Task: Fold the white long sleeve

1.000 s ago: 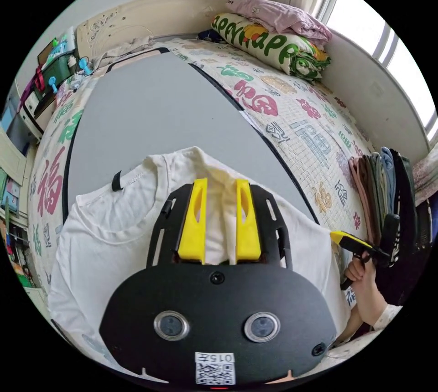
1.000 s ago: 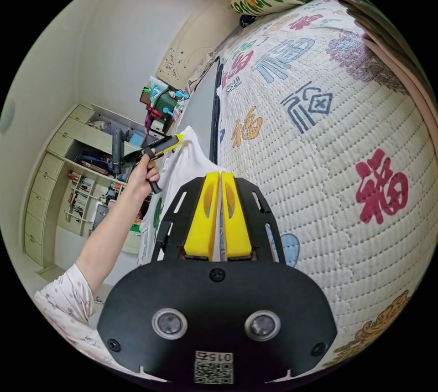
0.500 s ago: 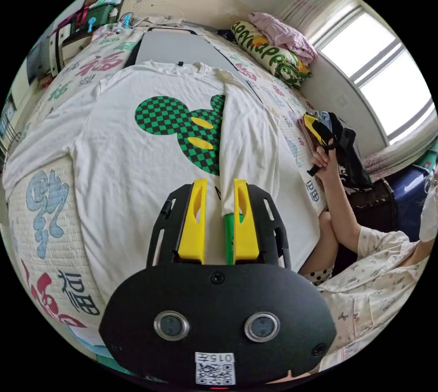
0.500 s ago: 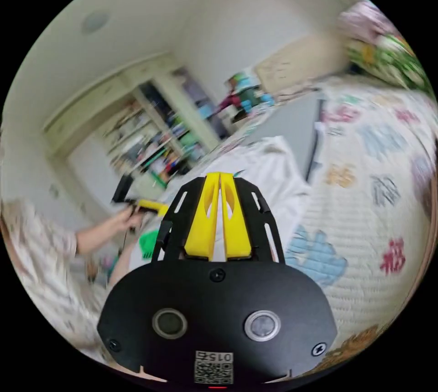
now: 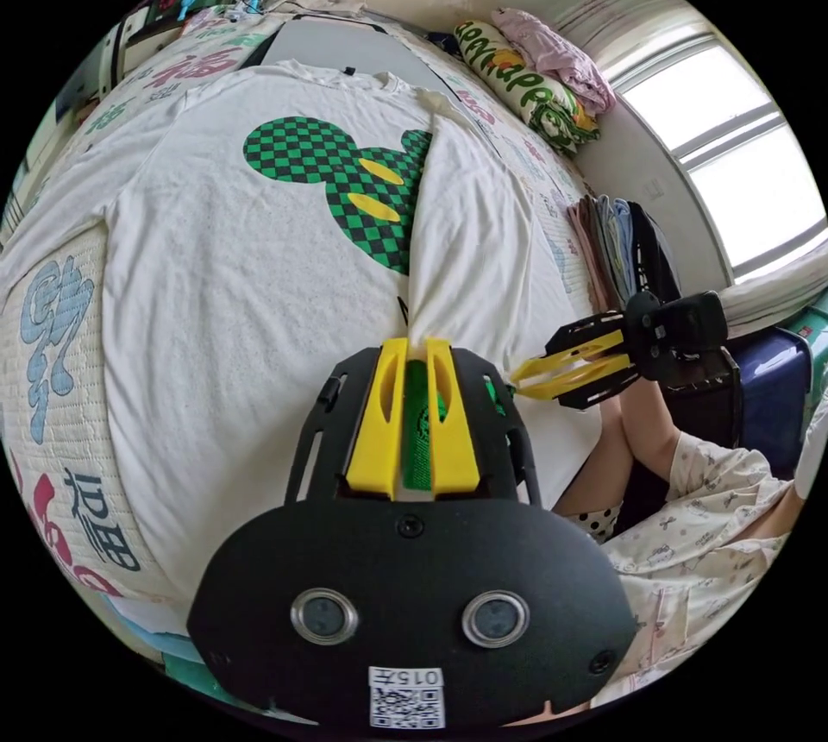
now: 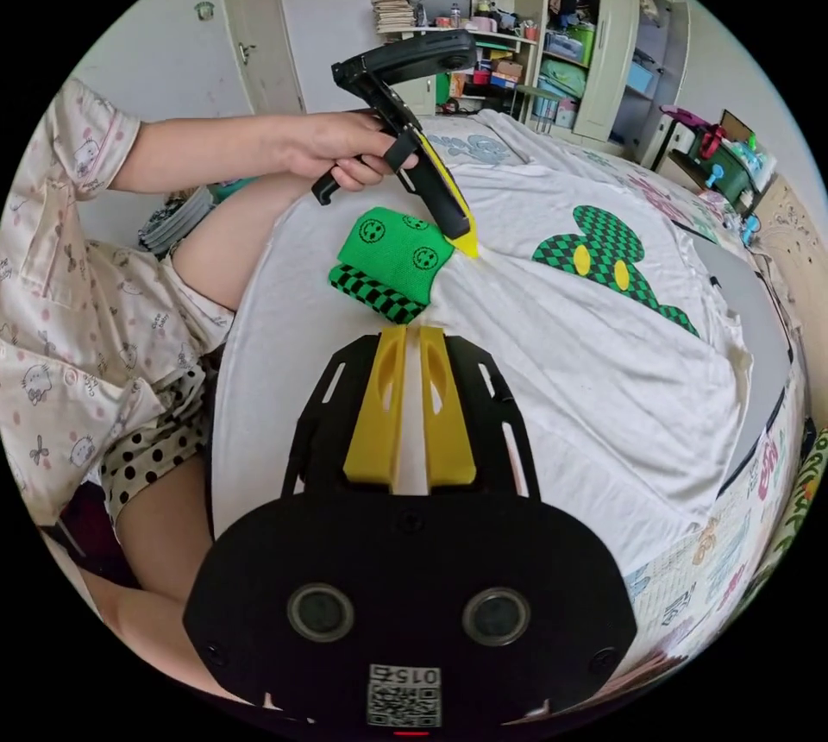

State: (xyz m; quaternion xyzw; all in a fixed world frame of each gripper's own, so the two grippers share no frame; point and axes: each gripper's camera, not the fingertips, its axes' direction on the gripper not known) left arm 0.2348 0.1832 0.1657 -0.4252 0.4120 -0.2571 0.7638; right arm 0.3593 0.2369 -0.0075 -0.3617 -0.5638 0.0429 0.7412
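Left gripper view: sleeve cuff (image 5: pixel 420 431) half-hidden between jaws.

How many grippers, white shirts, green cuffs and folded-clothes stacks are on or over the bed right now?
Grippers: 2, left gripper and right gripper
White long sleeve: 1
Green cuff: 1
Stack of folded clothes: 1
Total: 5

A bright window (image 5: pixel 742 164) lights the bed (image 5: pixel 52 328); cream cupboards (image 6: pixel 604 34) line the wall.
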